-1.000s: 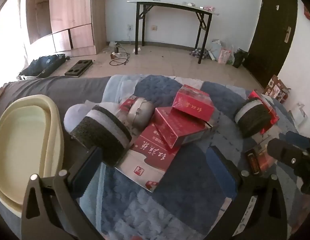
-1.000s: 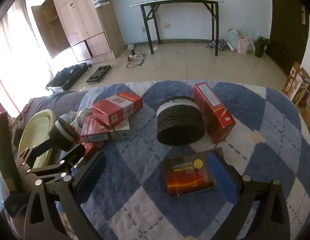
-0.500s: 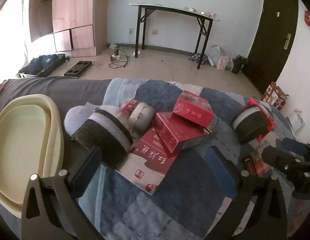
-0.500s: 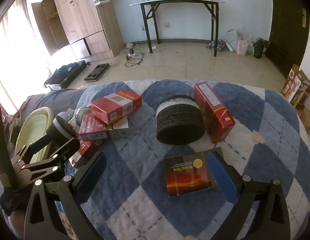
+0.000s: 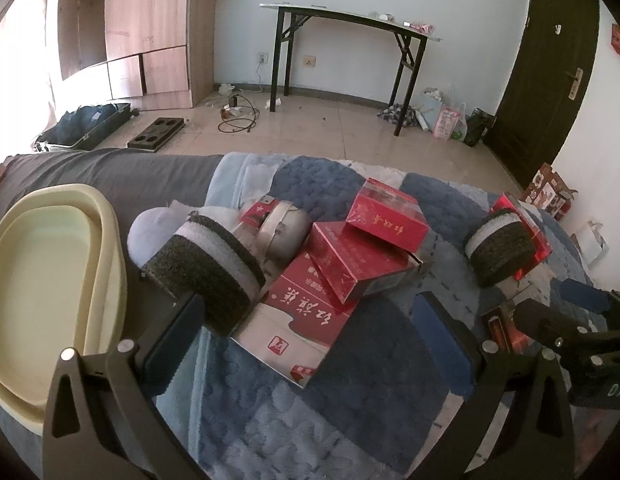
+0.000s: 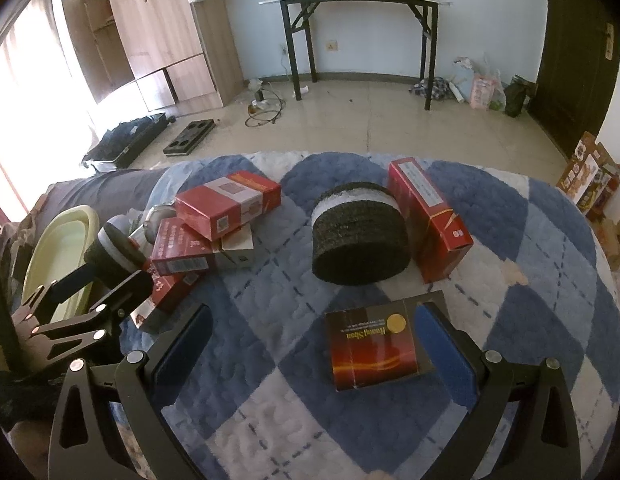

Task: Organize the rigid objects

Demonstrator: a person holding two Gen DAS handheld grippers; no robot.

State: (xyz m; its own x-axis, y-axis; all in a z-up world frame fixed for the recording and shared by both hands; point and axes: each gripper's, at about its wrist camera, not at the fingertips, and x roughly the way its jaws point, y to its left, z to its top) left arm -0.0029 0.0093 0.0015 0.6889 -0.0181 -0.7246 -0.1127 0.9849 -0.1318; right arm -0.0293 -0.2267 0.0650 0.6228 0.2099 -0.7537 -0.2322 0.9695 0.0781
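Several red boxes (image 5: 362, 252) lie piled on a blue quilt, with a flat red-and-white box (image 5: 302, 320) under them and a metal tin (image 5: 282, 232) beside them. A black-and-white cylinder (image 5: 206, 268) lies on its side by my open, empty left gripper (image 5: 310, 336). In the right wrist view a second black cylinder (image 6: 360, 240) stands next to a red box (image 6: 428, 220). A dark orange box (image 6: 372, 348) lies between the fingers of my open right gripper (image 6: 310, 344), close to the right finger.
A cream plastic basin (image 5: 42, 300) sits at the left on a grey cover. The quilt (image 6: 550, 280) ends at the far side, with tiled floor, a black-legged table (image 6: 358, 0) and a wardrobe (image 6: 150, 40) beyond. The left gripper shows in the right wrist view (image 6: 106, 284).
Both cameras have risen and pulled back slightly; the objects sit a little lower in view. Nothing on the quilt has moved and both grippers stay open.
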